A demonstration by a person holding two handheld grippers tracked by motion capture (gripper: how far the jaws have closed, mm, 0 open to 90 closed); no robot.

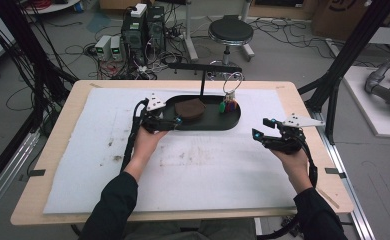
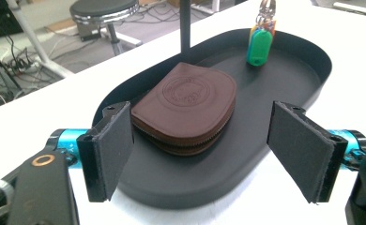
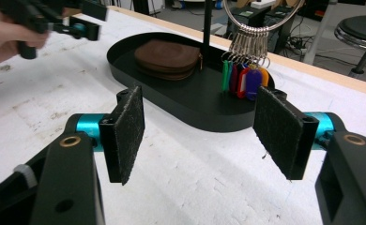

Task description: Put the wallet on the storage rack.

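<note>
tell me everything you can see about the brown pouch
The pouch is brown and looks like leather, flat at one end and rounded at the other, with a round stamped emblem on top and a zipper along its edge, closed. It lies flat in the black tray, near the left gripper's open jaws, untouched.

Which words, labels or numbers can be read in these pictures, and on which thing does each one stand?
None can be read.
Round stamp on the brown pouch: embossed ring of letters, too blurred to read.
Coloured key tags: no writing can be made out.
Cardboard box on the floor: a dark mark, cut off and unreadable.
</note>
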